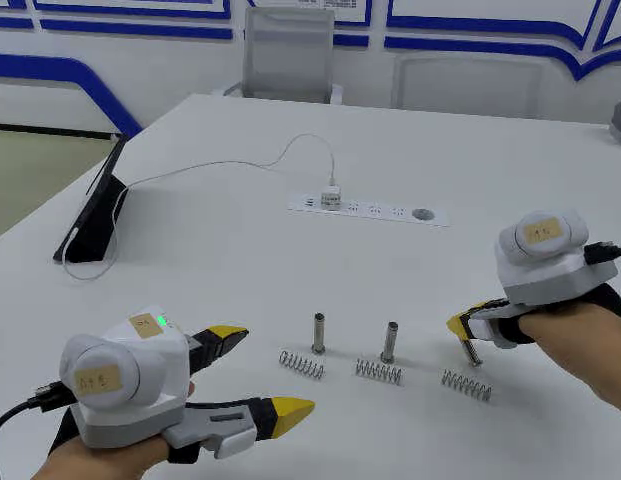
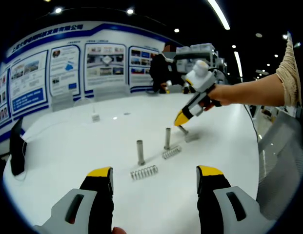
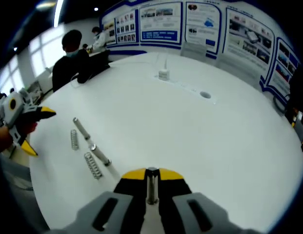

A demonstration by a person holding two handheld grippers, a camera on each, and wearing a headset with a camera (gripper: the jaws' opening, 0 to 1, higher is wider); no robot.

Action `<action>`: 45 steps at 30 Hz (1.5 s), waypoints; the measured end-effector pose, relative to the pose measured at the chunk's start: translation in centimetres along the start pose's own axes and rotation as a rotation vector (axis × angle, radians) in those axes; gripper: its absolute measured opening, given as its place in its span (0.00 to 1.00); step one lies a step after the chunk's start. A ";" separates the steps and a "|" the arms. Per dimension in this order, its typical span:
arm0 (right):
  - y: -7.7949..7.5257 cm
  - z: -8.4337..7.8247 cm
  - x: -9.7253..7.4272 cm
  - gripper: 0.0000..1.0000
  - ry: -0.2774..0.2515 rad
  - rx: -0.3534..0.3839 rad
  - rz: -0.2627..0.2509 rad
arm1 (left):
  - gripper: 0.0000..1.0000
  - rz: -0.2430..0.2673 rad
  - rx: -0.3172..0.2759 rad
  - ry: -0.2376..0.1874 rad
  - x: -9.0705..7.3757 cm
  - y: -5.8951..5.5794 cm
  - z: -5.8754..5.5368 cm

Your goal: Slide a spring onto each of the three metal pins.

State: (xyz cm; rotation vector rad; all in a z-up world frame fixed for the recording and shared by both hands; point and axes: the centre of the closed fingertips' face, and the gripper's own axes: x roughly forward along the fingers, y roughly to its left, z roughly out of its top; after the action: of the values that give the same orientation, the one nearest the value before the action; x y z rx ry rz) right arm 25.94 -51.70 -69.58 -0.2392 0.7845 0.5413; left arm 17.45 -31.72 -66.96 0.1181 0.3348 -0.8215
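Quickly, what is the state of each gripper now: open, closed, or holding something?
Left gripper: open, holding nothing.
Right gripper: closed on a metal pin.

Left gripper gapes (held low) — right gripper clamps a pin.

White surface, power strip set in it well ahead of the left gripper. Grey chair past the far edge. White wall with blue bands. Further ahead, poster boards and ceiling strip lights. Bright windows to the left of the right gripper.
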 end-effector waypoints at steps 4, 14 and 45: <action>0.1 0.0 -0.3 0.09 -0.011 -0.004 -0.004 | 0.70 -0.001 0.003 -0.002 0.1 0.0 0.1; 0.2 -0.3 -1.2 0.09 -0.031 0.003 -0.008 | 0.70 0.001 0.006 -0.009 0.0 -0.3 0.4; 0.4 -1.8 -2.7 0.09 -0.057 0.006 -0.010 | 0.70 -0.007 0.018 -0.017 -0.1 -0.7 0.7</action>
State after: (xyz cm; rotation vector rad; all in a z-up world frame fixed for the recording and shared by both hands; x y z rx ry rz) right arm 23.06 -53.04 -68.88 -0.2214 0.7286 0.5345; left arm 17.05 -32.30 -66.27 0.1267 0.3115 -0.8323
